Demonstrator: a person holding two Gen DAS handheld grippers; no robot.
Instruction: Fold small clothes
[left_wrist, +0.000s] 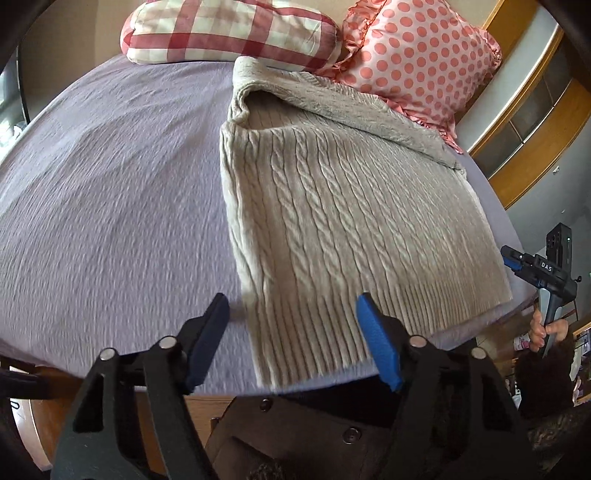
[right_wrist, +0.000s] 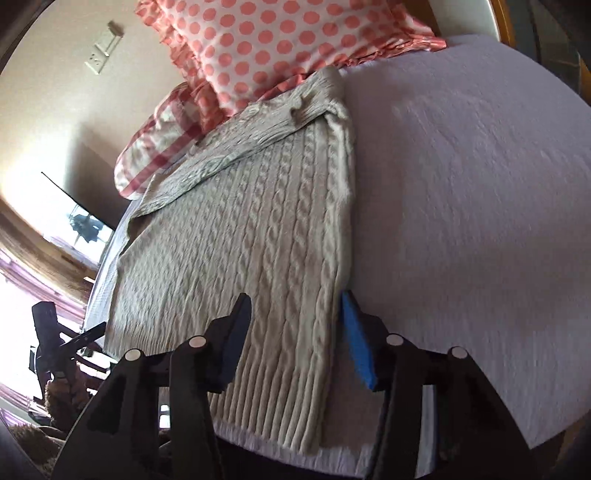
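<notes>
My left gripper (left_wrist: 291, 321) gapes empty over the cable-knit sweater (left_wrist: 332, 206)'s ribbed hem. My right gripper (right_wrist: 295, 321), also spread, hovers above its hem edge.

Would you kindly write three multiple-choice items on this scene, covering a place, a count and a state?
1. Where does the sweater lie?
A. On the bed, its top by the pillows
B. On the floor
C. Draped over a chair

2. How many pillows are in view?
A. One
B. Two
C. Four

3. How are the two grippers?
A. Both shut on the sweater
B. Left open, right shut
C. Both open, holding nothing

Answers: 1 A, the knit lies spread on the lilac cover. 2 B, a checked pillow and a dotted pillow. 3 C, the left gripper and right gripper show parted fingers with no cloth pinched.
</notes>
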